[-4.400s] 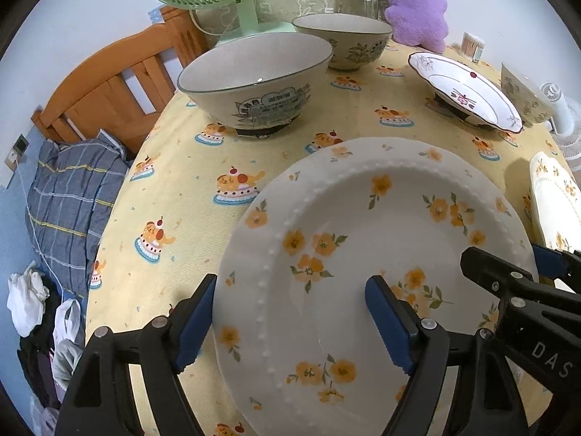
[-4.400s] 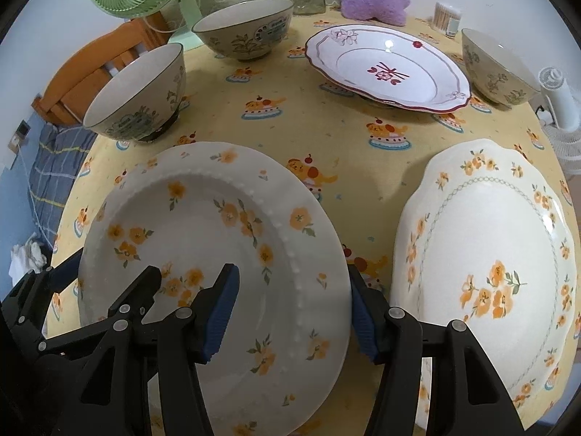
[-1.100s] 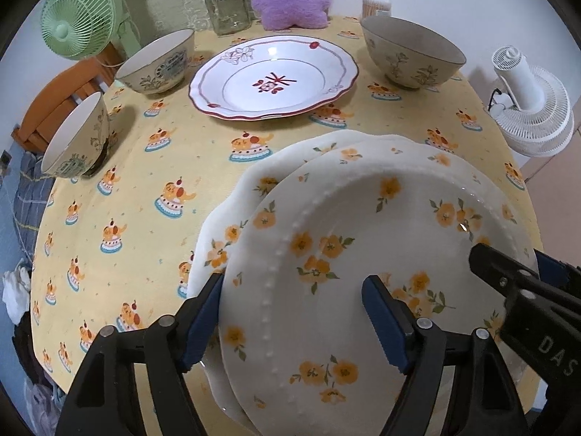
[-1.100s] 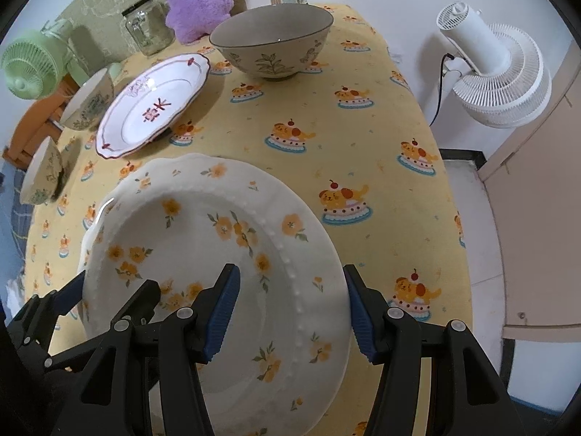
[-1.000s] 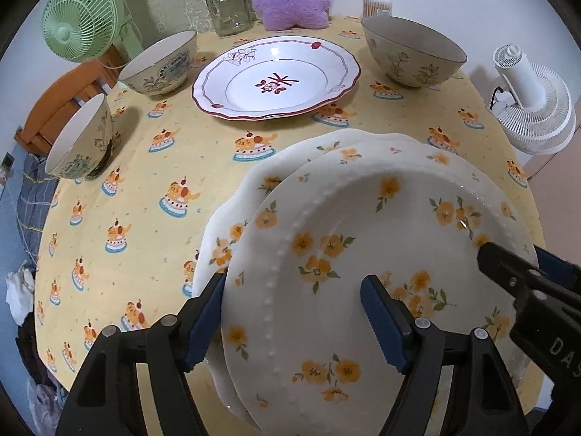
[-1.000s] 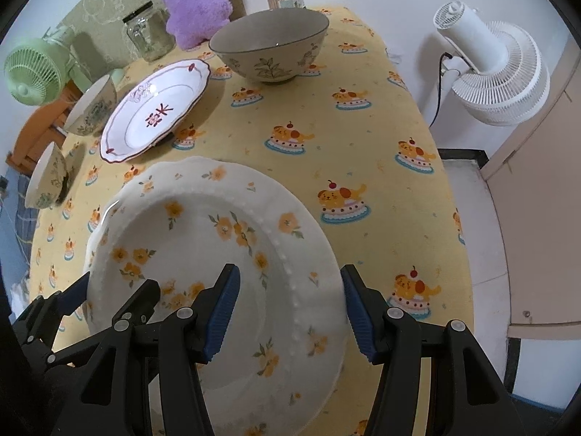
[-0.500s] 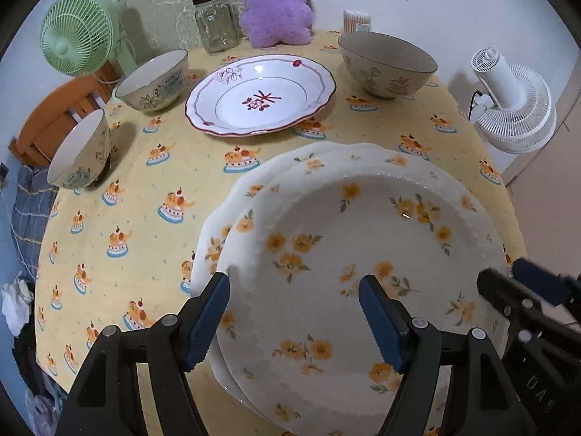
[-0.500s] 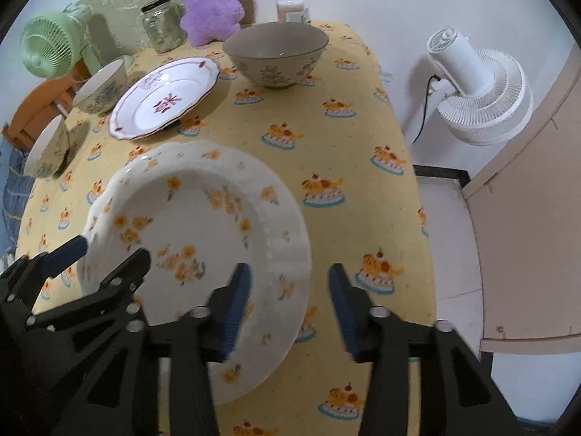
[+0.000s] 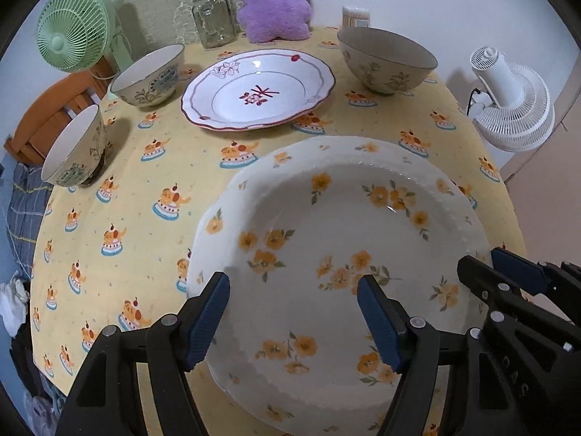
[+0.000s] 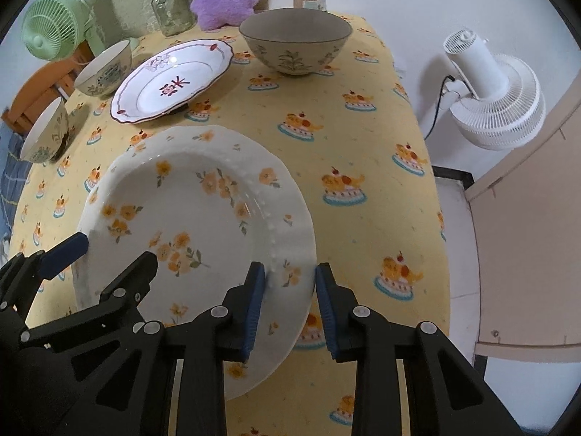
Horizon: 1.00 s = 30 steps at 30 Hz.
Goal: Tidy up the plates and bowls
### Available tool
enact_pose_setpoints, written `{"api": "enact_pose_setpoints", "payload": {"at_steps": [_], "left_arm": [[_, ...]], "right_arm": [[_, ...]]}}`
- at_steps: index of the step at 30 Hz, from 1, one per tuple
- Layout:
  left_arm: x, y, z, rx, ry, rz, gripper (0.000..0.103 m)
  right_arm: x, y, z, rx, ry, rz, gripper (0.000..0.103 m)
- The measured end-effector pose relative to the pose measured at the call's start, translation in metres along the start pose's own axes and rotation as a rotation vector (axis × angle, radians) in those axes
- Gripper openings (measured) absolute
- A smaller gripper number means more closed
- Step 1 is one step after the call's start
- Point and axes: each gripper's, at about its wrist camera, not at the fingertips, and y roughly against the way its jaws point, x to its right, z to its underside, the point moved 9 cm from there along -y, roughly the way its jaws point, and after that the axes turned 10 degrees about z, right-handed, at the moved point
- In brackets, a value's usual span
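We saw bare tablecloth (image 9: 174,167) left of the floral plate (image 9: 337,232). The red-rimmed plate (image 9: 258,91) and three bowls (image 9: 386,60) blocked the far side.

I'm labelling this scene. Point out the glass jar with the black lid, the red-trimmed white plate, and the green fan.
Glass jar with black lid (image 9: 213,20), left wrist view, glass body.
Red-trimmed white plate (image 9: 258,91), left wrist view, centre motif.
Green fan (image 9: 74,29), left wrist view, grille.
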Motion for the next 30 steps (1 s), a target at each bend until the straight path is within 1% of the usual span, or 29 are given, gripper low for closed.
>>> {"api": "enact_pose_setpoints", "payload": {"at_steps": [7,10,13,15,19,23,26,28,30], "left_arm": [[-0.003,0.000,-0.002,-0.005,0.011,0.003,0.074],[-0.002,0.001,-0.002,-0.004,0.009,0.005,0.074],[-0.002,0.007,-0.003,0.009,0.005,0.007,0.075],[-0.001,0.012,-0.003,0.018,-0.001,0.021,0.075],[-0.001,0.023,-0.003,0.041,-0.010,0.024,0.075],[-0.003,0.030,0.000,0.041,-0.003,0.038,0.075],[-0.005,0.039,-0.002,0.060,0.002,0.036,0.076],[-0.007,0.045,-0.003,0.079,0.009,0.036,0.077],[-0.010,0.051,-0.005,0.091,0.018,0.037,0.078]], "right_arm": [[-0.001,-0.001,-0.004,0.001,0.011,0.015,0.032],[0.000,0.000,-0.005,-0.004,-0.012,-0.003,0.032],[0.004,0.010,-0.009,0.028,-0.036,-0.018,0.032],[0.004,0.017,-0.012,0.050,-0.040,-0.025,0.032],[0.000,0.027,-0.015,0.060,-0.051,-0.061,0.035],[-0.006,0.035,-0.015,0.074,-0.061,-0.082,0.036],[-0.013,0.044,-0.017,0.088,-0.046,-0.110,0.042],[-0.018,0.050,-0.018,0.105,-0.032,-0.121,0.055],[-0.022,0.059,-0.020,0.129,-0.031,-0.129,0.062]]}}
